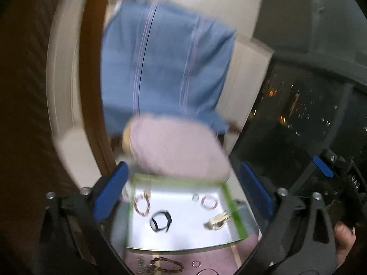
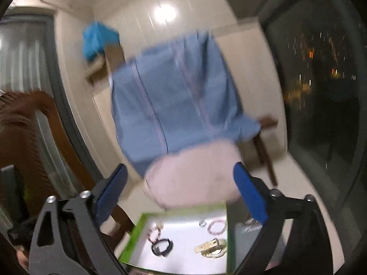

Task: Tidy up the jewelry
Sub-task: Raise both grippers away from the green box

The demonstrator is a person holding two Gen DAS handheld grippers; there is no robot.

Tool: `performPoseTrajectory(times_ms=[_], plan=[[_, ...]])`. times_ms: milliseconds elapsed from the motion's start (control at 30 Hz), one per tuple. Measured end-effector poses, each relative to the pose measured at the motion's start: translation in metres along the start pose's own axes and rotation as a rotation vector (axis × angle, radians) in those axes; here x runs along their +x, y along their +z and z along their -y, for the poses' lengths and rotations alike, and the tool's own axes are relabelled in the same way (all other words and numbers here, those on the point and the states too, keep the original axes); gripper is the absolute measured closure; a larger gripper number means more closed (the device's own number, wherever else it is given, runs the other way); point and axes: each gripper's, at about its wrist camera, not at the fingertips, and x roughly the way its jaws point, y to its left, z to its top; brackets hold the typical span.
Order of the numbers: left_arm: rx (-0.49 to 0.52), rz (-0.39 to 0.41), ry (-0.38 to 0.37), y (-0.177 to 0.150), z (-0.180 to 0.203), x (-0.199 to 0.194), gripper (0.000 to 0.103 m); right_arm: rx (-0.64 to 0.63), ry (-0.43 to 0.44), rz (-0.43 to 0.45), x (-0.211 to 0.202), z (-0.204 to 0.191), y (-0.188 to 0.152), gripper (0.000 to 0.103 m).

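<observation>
We hold both grippers raised above the work, angled a little downward. The left gripper [image 1: 183,194] has its jaws spread wide with nothing between them, and the right gripper [image 2: 181,197] stands the same, wide and empty. Part of a hand [image 1: 344,240] shows at the lower right edge of the left wrist view, gripping a handle.

Below us lies a shallow tray [image 1: 236,208] with a green rim and a pale floor. In it we see a black watch [image 1: 160,221], a beaded bracelet [image 1: 142,204] at its left side, a pinkish bracelet [image 1: 209,201] toward the right, a small clear ring [image 1: 195,196] just beside that, and a cream-strapped watch [image 1: 218,221] near the right wall. All pieces lie apart from one another.

In front of the tray, on a pink cloth [image 1: 220,259], rests a dark bead string [image 1: 167,264]. Both views are blurred. Beyond the tray stands a chair draped in blue fabric [image 1: 165,64] with a pink cushion [image 1: 176,146].
</observation>
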Motion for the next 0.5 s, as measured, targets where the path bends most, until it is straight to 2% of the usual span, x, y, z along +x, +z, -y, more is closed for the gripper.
performPoseTrajectory(times_ms=[33,100,167,200,267,300,333,400,500], plan=[[0.033,0.057,-0.001,-0.002,0.007,-0.028,0.004,-0.009,-0.003,0.032,-0.022,-0.001,-0.002,0.004],[0.091,0.114,0.011,-0.021,0.017,-0.073,0.004,-0.035,-0.027,0.088,-0.066,-0.004,-0.025,0.004],[0.113,0.107,0.022,-0.05,0.02,-0.095,0.004,-0.073,-0.063,0.093,-0.094,-0.004,-0.065,0.004],[0.114,0.095,0.032,-0.063,0.017,-0.098,0.004,-0.093,-0.083,0.057,-0.105,-0.005,-0.094,0.004],[0.119,0.037,0.07,-0.11,0.014,-0.102,0.004,-0.098,-0.074,-0.073,-0.103,-0.006,-0.123,0.004],[0.116,0.001,0.095,-0.133,0.012,-0.1,0.004,-0.09,-0.039,-0.157,-0.103,-0.01,-0.14,0.004],[0.107,-0.032,0.111,-0.148,0.009,-0.097,0.004,-0.091,-0.018,-0.177,-0.102,-0.012,-0.149,0.004],[0.082,-0.153,0.131,-0.184,0.001,-0.086,0.004,-0.14,-0.025,-0.197,-0.105,-0.02,-0.162,0.004],[0.088,-0.24,0.145,-0.207,0.001,-0.077,0.004,-0.184,-0.045,-0.24,-0.101,-0.025,-0.172,0.004]])
